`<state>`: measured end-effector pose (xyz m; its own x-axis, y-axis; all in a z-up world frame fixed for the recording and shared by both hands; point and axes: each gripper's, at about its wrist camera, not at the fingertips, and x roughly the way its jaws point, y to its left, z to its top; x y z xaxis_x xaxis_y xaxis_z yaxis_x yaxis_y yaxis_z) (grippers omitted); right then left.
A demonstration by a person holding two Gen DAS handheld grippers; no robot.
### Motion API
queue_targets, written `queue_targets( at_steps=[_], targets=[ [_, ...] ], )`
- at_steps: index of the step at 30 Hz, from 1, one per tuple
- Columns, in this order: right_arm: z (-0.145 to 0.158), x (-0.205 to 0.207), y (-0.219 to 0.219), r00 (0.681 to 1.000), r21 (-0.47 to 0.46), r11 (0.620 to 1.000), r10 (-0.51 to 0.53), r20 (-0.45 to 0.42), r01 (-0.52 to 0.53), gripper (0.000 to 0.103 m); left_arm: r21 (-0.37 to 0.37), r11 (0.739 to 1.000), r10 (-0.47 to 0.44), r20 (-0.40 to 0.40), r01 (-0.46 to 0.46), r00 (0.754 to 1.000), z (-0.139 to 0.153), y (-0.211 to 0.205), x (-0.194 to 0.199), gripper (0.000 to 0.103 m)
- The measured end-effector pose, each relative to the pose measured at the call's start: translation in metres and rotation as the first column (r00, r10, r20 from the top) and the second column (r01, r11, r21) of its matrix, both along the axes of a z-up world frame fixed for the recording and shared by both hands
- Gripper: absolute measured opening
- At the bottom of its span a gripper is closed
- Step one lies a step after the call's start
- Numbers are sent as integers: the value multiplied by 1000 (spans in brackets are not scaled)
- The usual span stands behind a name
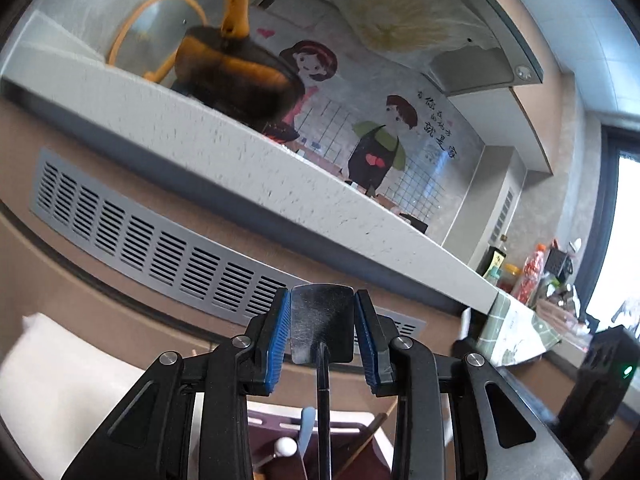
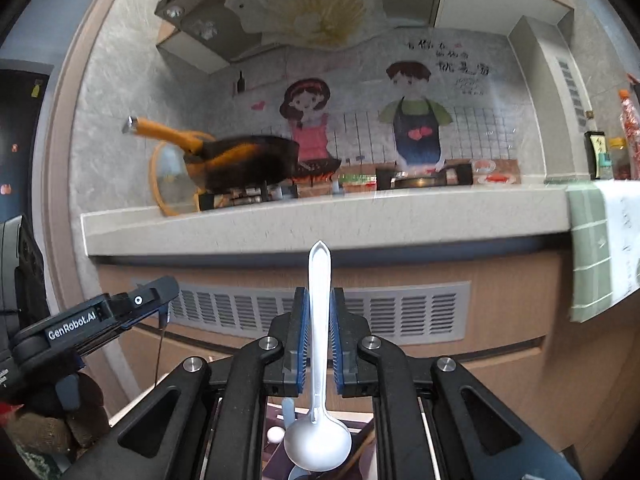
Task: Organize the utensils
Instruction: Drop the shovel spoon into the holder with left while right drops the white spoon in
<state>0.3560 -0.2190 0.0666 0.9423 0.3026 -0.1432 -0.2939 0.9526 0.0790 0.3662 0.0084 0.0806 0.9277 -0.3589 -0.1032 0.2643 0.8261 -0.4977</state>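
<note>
Both fisheye views are evenly bright with soft daylight. In the left wrist view a window (image 1: pixel 628 232) at the right edge is blown out to white. Motion blur smears the orange-handled pan (image 1: pixel 236 76) and the wall mural (image 2: pixel 360 120), while the near jaws stay sharp. Straight lines such as the surface edge (image 2: pixel 320 236) bow, and dark vignetting rings the corners.

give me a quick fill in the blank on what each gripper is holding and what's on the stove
The left gripper is shut on a metal ____.
The right gripper holds a white ladle with its bowl pointing ____.
The pan on the stove has an ____ handle.

Missing words: spatula; down; orange
</note>
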Motion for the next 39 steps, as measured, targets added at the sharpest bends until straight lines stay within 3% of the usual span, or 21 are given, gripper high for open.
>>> queue_targets(
  at_steps=[10,16,21,24,27,30,35,37,39],
  targets=[
    [-47,44,6,995,19,999,-33,-96,35,10,27,997,73,107,-76,992,-25,-14,22,33],
    [-59,47,6,994,15,999,-47,-99,48,10,80,991,102,102,-110,990,-53,-29,28,33],
    [-77,46,6,993,12,999,-47,-110,49,10,73,997,4,26,-6,1000,-64,-31,32,36],
    [-86,39,3,990,2,1000,9,-144,-9,15,85,996,19,-18,-17,1000,-65,-24,17,40],
    [-87,27,-5,984,8,1000,-3,-177,4,20,128,990,67,-75,-57,995,-59,-14,-8,43],
    [-84,-2,-16,981,9,1000,-17,-192,19,20,246,964,136,-137,-99,981,-54,-11,-44,43],
    [-85,-54,-13,958,-90,996,-12,-286,-14,21,451,889,210,-241,-83,948,-55,-17,-114,43],
    [-87,-84,-10,952,-114,993,2,-305,-38,21,494,865,233,-236,-90,943,-55,-18,-142,43],
    [-88,-109,-5,945,-122,990,32,-325,-75,21,506,857,239,-223,-97,945,-54,-19,-171,43]
  ],
)
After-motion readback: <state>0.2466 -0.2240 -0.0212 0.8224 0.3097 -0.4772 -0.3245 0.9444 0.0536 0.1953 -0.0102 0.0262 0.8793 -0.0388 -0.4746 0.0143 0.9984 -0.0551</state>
